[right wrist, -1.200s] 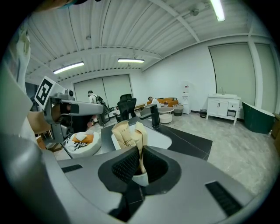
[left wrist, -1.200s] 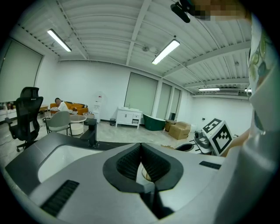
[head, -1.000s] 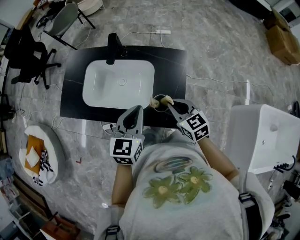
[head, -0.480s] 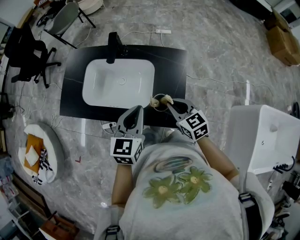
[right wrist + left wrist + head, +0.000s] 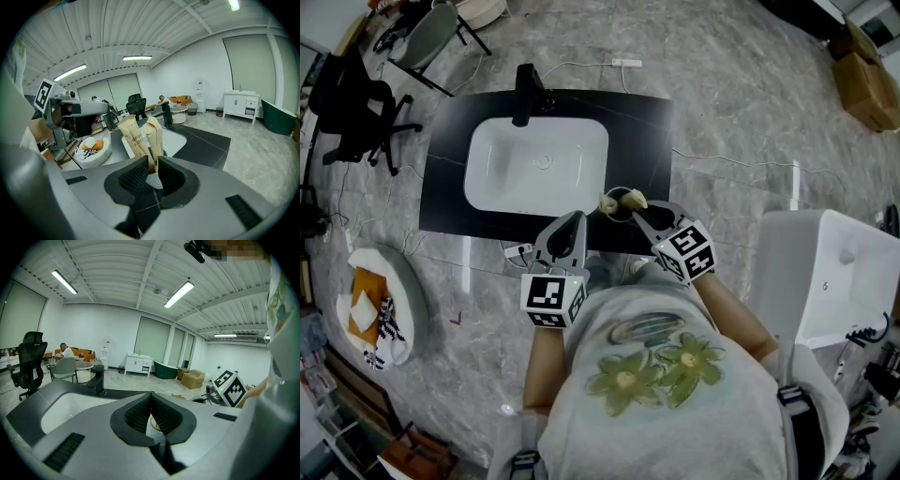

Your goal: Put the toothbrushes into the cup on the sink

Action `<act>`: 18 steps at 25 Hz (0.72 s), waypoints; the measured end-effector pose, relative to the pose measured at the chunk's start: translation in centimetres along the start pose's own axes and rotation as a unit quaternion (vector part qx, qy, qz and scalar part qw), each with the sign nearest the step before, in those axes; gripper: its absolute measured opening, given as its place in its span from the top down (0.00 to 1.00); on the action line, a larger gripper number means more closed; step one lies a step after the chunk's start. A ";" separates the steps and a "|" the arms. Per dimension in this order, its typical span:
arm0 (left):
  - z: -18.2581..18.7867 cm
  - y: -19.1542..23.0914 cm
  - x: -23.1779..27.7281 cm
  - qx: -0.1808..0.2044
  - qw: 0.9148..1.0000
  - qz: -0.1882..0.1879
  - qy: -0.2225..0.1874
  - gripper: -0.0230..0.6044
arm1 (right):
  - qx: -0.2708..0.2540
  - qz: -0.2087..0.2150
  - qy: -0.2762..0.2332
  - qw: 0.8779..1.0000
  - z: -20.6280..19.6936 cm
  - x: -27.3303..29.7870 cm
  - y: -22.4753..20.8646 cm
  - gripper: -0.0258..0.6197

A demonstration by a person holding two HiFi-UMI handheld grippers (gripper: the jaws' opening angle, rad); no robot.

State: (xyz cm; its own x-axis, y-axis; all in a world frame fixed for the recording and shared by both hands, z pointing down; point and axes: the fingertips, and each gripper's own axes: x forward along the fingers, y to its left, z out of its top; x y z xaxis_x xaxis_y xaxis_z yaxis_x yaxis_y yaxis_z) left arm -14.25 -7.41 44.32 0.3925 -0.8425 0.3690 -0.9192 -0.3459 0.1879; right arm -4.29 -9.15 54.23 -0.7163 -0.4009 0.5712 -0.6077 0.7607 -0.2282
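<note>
Toothbrushes (image 5: 140, 136) stand in the cup (image 5: 620, 212), pinched at the tips of the right hand-held gripper (image 5: 153, 164), while the left hand-held gripper (image 5: 151, 397) is closed, empty.

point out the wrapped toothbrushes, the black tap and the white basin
brown paper-wrapped toothbrushes (image 5: 135, 138): right gripper view, left wrapper's middle
black metal tap (image 5: 523, 94): head view, its body
white ceramic basin (image 5: 502, 178): head view, bare inner floor

An open studio hall: freestanding sink counter (image 5: 647, 122), office chair (image 5: 352, 117), cardboard boxes (image 5: 867, 80), marble-look floor (image 5: 741, 84), ceiling strip lights (image 5: 179, 294).
</note>
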 end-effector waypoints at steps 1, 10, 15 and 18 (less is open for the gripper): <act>-0.1 0.0 0.1 0.000 1.000 0.000 0.001 0.93 | 0.000 -0.002 0.000 1.000 0.0 0.0 -0.1 0.88; -0.3 -0.5 0.3 0.002 1.000 -0.004 0.002 0.93 | 0.003 -0.017 0.000 1.000 -0.1 -1.1 -0.9 0.88; -0.1 -1.2 0.4 0.004 1.000 -0.008 0.002 0.93 | 0.002 -0.022 -0.003 1.000 0.0 -2.0 -0.7 0.89; 0.0 -1.6 0.3 0.005 1.000 -0.011 0.001 0.93 | 0.003 -0.019 -0.011 1.000 0.4 -2.7 -0.4 0.89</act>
State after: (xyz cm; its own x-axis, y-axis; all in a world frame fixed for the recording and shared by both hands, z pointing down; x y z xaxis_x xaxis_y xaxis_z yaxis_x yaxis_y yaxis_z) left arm -12.63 -7.11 44.17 0.4135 -0.8334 0.3666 -0.9103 -0.3693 0.1872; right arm -2.23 -8.52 52.46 -0.6996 -0.4408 0.5624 -0.6366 0.7419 -0.2104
